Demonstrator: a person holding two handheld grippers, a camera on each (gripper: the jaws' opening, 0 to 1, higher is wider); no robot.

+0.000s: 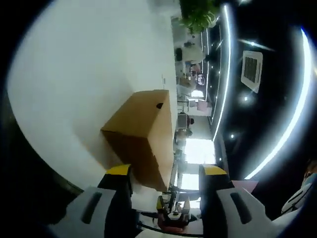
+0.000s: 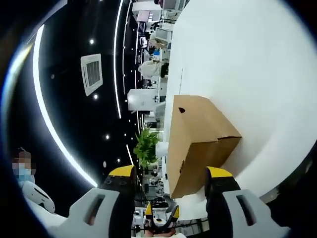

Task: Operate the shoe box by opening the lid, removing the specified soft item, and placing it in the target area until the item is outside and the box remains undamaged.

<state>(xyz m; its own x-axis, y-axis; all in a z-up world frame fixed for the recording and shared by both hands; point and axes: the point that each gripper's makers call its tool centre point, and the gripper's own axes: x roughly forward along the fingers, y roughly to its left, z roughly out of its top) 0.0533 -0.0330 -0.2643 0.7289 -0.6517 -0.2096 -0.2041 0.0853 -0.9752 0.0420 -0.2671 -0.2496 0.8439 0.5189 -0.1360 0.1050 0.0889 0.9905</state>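
Note:
A brown cardboard shoe box (image 1: 143, 134) with its lid closed rests on a white table (image 1: 84, 84); a small round hole shows in one side. The left gripper view is rolled sideways, and my left gripper (image 1: 166, 173) stands open just short of the box's near corner, nothing between its yellow-tipped jaws. In the right gripper view the same box (image 2: 198, 139) lies ahead on the table (image 2: 247, 64). My right gripper (image 2: 171, 176) is open too, its jaws on either side of the box's near end without touching it. The soft item is hidden.
Beyond the table's edge lies an office with desks, a potted plant (image 2: 146, 146) and a dark ceiling with light strips and an air vent (image 2: 91, 73). A person stands at the left rim of the right gripper view. Bare white tabletop surrounds the box.

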